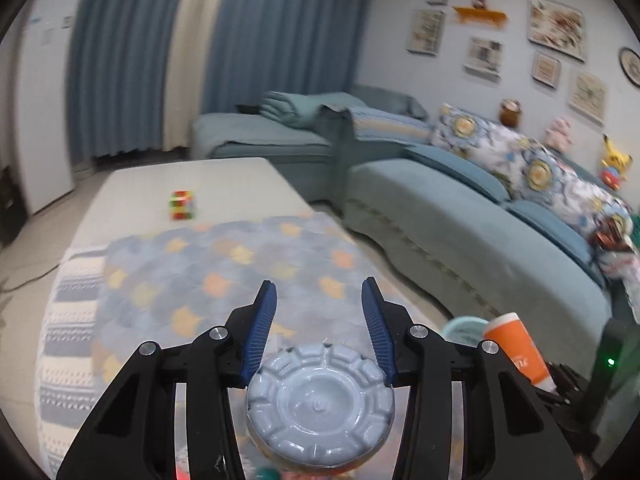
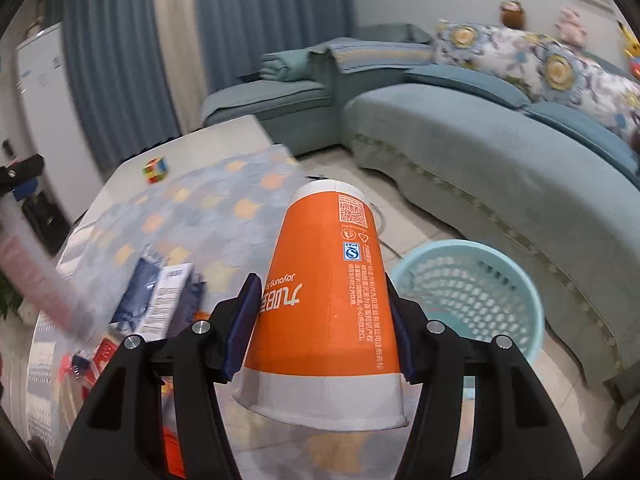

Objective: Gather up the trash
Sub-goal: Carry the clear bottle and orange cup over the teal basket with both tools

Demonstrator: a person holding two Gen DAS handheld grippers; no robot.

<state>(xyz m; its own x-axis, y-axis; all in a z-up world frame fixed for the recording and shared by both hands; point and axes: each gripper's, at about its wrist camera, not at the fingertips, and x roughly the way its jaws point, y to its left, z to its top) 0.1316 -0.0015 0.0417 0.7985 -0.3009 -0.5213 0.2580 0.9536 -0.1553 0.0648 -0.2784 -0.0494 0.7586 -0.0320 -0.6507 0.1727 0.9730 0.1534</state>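
Orange paper cup (image 2: 324, 304), white-rimmed, printed, clamped upside down in right gripper (image 2: 320, 286).

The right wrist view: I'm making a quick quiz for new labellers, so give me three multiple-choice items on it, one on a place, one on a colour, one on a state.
1. Where is the laundry-style basket?
A. on the sofa
B. on the floor beside the sofa
C. on the table

2. What colour is the paper cup's middle band?
A. orange
B. green
C. black

3. What is the right gripper doing?
A. hanging open and empty
B. closed on the cube
C. closed on the cup

Key: 1 B, the basket stands on tiles next to the sofa. 2 A, orange between white ends. 3 C, both pads press the cup's sides.
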